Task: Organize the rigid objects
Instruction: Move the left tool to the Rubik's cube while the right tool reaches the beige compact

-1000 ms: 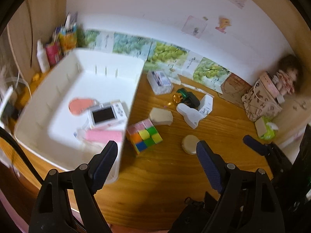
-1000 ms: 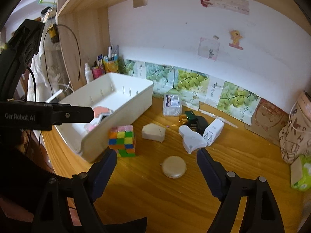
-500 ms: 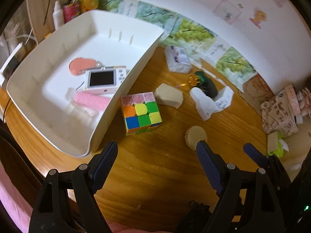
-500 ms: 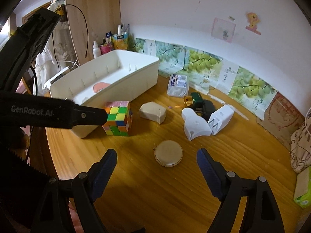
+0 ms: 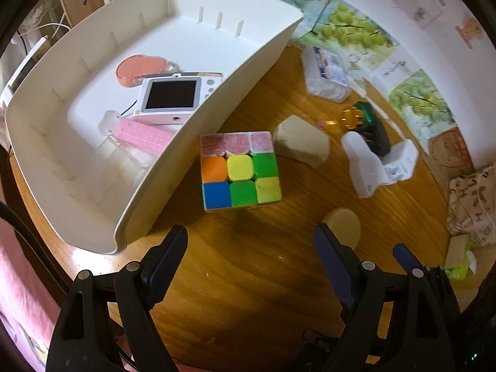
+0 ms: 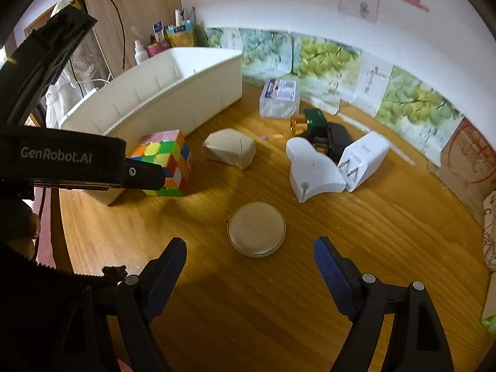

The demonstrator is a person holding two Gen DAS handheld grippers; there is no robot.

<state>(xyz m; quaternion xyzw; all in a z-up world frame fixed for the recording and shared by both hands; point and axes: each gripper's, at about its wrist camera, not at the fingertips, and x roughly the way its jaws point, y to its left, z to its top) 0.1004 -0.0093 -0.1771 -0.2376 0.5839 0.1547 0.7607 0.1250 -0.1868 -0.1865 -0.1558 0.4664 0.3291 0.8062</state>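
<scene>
Wooden desk (image 6: pixel 356 248), grape-print sheets along the far wall. Left gripper (image 5: pixel 249 248) hangs over the near edge, jaws spread, nothing between them; the colour cube (image 5: pixel 240 170) sits just beyond, touching the white bin (image 5: pixel 192 142) on its left. Right gripper (image 6: pixel 249 259) is spread too, empty, the round beige case (image 6: pixel 256 228) lying just beyond its tips. Camera (image 5: pixel 170 99) lies inside the bin.

Left gripper (image 5: pixel 249 248): lower centre of the left wrist view, its 2 blue-padded fingers (image 5: pixel 331 263) spread wide, nothing between them, pointing steeply downward. Right gripper (image 6: pixel 250 260): lower centre of the right wrist view, 2 fingers (image 6: pixel 166 266) likewise apart and empty. The left gripper's black body also crosses the left edge of the right wrist view.
</scene>
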